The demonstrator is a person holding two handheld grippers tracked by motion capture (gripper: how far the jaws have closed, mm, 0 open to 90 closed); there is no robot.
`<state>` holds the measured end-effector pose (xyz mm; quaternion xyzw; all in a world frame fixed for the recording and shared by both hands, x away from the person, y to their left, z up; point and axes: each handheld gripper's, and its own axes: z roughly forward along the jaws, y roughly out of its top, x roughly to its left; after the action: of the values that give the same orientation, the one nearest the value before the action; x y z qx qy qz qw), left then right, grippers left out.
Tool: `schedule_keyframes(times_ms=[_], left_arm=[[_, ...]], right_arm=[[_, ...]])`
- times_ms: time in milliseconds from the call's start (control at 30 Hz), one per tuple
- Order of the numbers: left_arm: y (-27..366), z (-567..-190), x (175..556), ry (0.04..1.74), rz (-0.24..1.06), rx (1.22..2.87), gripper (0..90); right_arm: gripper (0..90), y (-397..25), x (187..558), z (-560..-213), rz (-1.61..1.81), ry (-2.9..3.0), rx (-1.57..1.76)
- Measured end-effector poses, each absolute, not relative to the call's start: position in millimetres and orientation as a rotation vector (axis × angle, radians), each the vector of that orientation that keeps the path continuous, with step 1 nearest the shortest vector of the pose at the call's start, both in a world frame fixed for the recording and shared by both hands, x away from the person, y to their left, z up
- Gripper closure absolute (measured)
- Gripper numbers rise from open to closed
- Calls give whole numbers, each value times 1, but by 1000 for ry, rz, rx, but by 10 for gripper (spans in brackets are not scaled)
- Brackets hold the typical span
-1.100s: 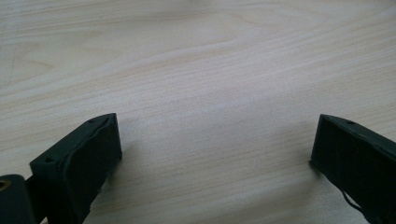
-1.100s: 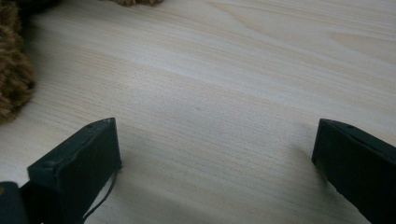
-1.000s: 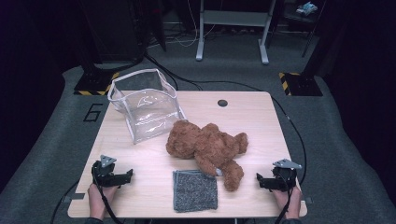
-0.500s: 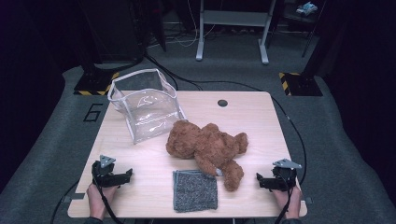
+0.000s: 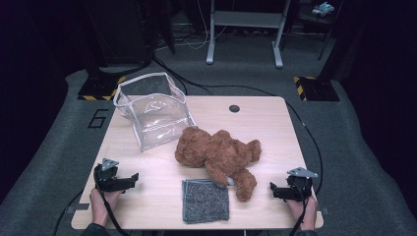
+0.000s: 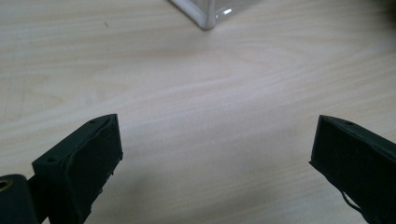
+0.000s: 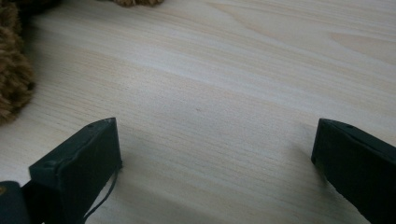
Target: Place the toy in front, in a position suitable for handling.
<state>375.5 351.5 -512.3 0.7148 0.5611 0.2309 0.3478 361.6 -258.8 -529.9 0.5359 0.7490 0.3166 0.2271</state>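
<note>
While the two earlier pictures and the present one are compared, almost nothing differs: the brown teddy bear lies at the same place in the middle of the wooden table, on its side, with its head toward the clear plastic bag and one leg reaching toward the near edge. That leg lies just beside the far right corner of the grey cloth, which lies flat near the front edge, and I cannot tell if they touch. The clear bag stands open behind the bear on the left part of the table, its white-trimmed rim upward, and its near side is close to the bear's head. A small dark round hole is in the table top near the far edge. The left gripper rests on the table at the near left corner, held by the person's left hand, and its place is unchanged from the earlier pictures. In the left gripper view its jaws stand wide apart over bare wood, with a corner of the bag at the top. The right gripper rests at the near right corner in the right hand, also not moved. In the right gripper view its jaws are likewise wide apart with nothing between them, and brown fur of the bear shows at the left edge. Both grippers are well apart from the bear and the cloth.
</note>
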Motion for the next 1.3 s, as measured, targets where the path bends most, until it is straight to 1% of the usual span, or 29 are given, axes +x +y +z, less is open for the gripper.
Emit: schedule_keyframes(times_ms=[167,367,500,667,700,800,833,933,967,1067,1133,1167,1200,1267,1300], left_arm=[[347,-500,385,1425,612,1866,22],[340,-479,408,1387,625,1872,41],[337,-473,418,1378,634,1865,55],[332,-463,430,1367,640,1870,102],[331,-461,433,1363,654,1862,125],[327,-456,441,1360,653,1859,145],[323,-453,447,1355,672,1855,180],[320,-450,454,1357,668,1860,206],[317,-448,460,1358,677,1848,264],[315,-447,466,1365,682,1842,284],[313,-446,471,1372,700,1836,344],[311,-446,474,1382,706,1833,390],[310,-447,477,1384,701,1829,390],[309,-447,482,1408,706,1812,435],[309,-448,487,1414,710,1803,499]], right_arm=[[6,-259,362,-530,872,2066,1477],[6,-258,362,-530,875,2059,1485],[6,-258,362,-530,875,2059,1485],[6,-259,362,-530,874,2059,1485],[6,-259,362,-530,874,2060,1481],[7,-259,362,-530,874,2059,1485],[7,-258,362,-530,874,2059,1485],[7,-258,362,-530,874,2059,1486],[6,-259,362,-530,875,2059,1481],[7,-259,362,-530,875,2059,1485],[7,-259,362,-530,875,2058,1486],[7,-259,362,-530,875,2059,1483],[7,-259,362,-530,875,2059,1483],[7,-259,362,-530,874,2059,1485],[7,-259,362,-530,874,2060,1483]])
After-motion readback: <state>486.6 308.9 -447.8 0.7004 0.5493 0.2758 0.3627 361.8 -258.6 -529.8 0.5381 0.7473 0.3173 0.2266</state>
